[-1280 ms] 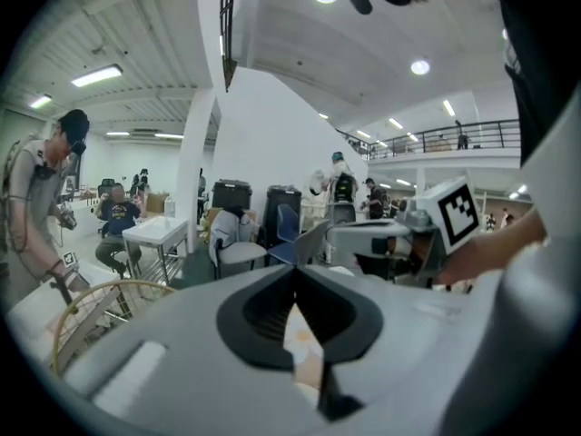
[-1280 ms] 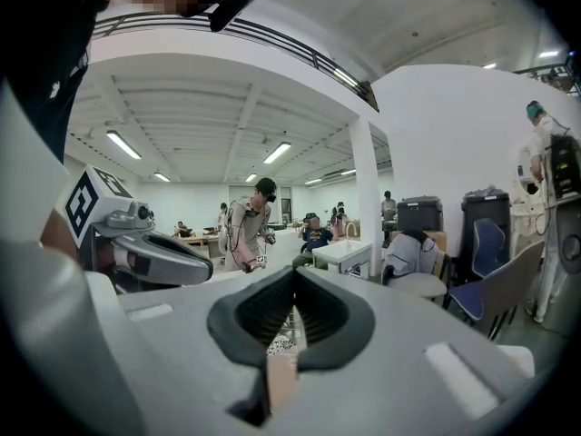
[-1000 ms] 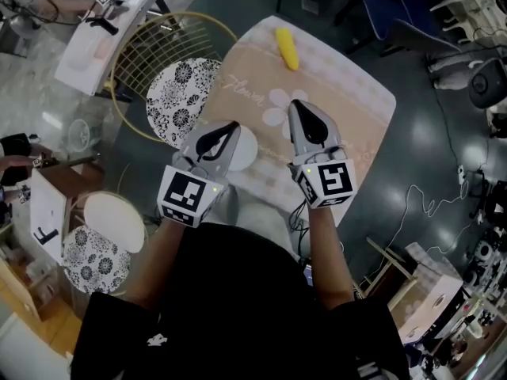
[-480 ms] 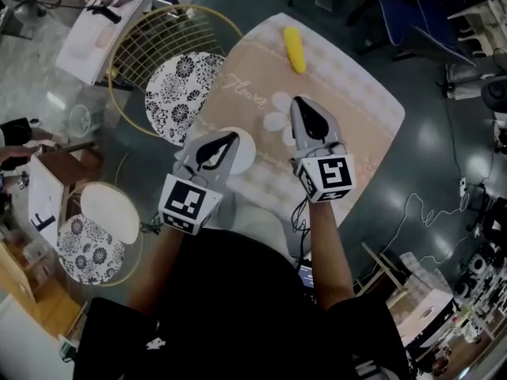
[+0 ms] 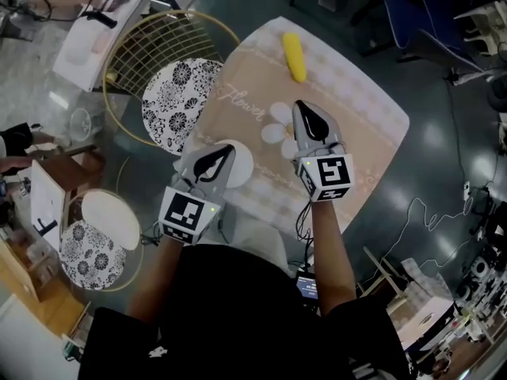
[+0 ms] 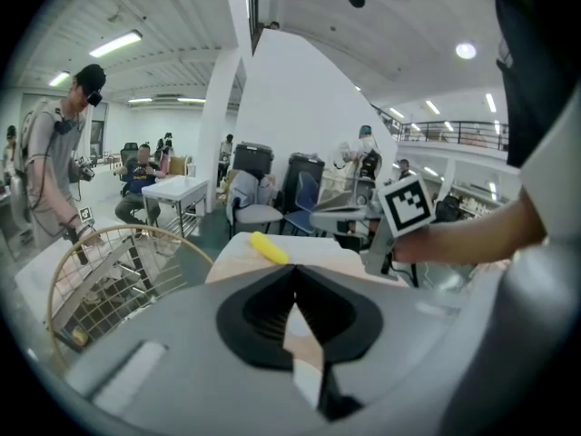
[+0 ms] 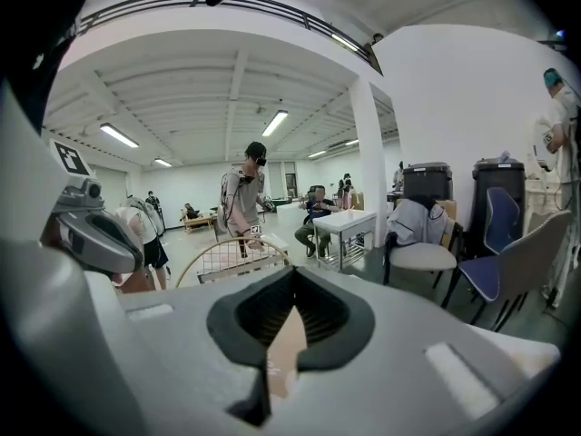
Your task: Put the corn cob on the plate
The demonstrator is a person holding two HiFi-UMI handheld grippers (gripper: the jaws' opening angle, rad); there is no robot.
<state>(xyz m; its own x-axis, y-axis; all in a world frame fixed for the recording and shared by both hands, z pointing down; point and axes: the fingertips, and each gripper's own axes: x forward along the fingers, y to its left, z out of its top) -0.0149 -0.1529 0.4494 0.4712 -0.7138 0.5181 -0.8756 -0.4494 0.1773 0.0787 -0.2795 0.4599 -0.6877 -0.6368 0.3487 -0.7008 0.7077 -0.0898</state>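
Looking down in the head view, a white plate (image 5: 238,163) was seen at the near left edge of the table (image 5: 356,109). Its visible part was bare, and its near side was covered by the left gripper (image 5: 218,157). The corn cob (image 5: 295,56) lay near the far edge, well apart from the plate. Compared with one second before, the cob was not moved and both tongs were kept closed. Open table surface was left between the right gripper (image 5: 306,113) and the cob.

In the left gripper view, the jaws were pressed together on nothing, with the cob (image 6: 268,247) ahead.

In the right gripper view, the jaws were likewise together and empty, and a wire chair (image 7: 231,254) was seen beyond.
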